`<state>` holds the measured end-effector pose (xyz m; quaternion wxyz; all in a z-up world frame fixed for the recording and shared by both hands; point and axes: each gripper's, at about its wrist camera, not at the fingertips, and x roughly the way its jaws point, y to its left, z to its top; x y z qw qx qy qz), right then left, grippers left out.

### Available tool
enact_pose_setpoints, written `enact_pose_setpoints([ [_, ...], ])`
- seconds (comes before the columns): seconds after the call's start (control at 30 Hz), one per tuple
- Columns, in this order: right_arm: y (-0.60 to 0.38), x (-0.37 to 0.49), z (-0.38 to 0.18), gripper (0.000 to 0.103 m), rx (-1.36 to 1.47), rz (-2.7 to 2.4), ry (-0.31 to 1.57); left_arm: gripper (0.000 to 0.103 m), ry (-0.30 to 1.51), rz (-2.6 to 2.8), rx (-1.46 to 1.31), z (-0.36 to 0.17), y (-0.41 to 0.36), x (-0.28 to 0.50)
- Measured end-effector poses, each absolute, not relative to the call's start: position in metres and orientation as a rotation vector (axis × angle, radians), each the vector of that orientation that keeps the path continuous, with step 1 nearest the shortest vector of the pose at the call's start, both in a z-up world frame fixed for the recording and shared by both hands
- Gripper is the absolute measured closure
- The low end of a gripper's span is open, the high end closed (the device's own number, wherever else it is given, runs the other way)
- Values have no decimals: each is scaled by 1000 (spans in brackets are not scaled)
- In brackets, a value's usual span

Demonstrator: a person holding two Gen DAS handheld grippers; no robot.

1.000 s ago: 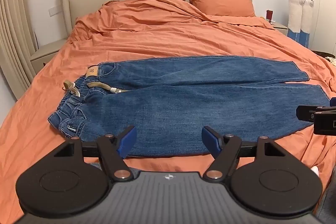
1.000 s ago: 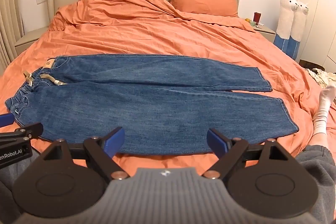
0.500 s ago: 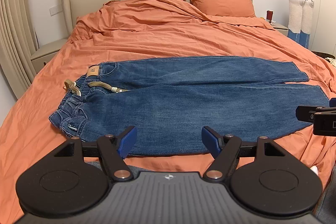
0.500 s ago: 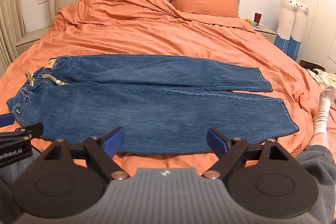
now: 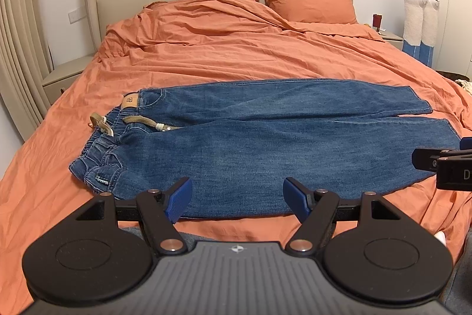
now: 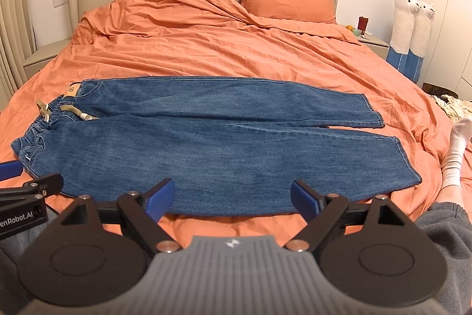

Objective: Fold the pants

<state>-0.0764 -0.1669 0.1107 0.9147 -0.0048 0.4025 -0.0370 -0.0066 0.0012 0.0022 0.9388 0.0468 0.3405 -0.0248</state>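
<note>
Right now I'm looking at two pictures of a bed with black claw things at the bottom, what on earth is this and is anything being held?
Those claws are two hand-held grippers; a person holds one in each hand, each with a camera looking along its fingers. One picture comes from the left gripper, the other from the right gripper. Both are open and hold nothing. Blue jeans lie flat across the orange bed cover, waistband to the left and legs side by side, not yet folded. The person's white sock shows at the right.
</note>
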Motion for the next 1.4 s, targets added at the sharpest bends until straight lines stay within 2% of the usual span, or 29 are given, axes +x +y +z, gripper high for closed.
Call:
enact_pose_setpoints([
  [1.4, -166, -77, 113, 21, -10, -69, 829, 21, 702, -41, 96, 6, 10, -10],
])
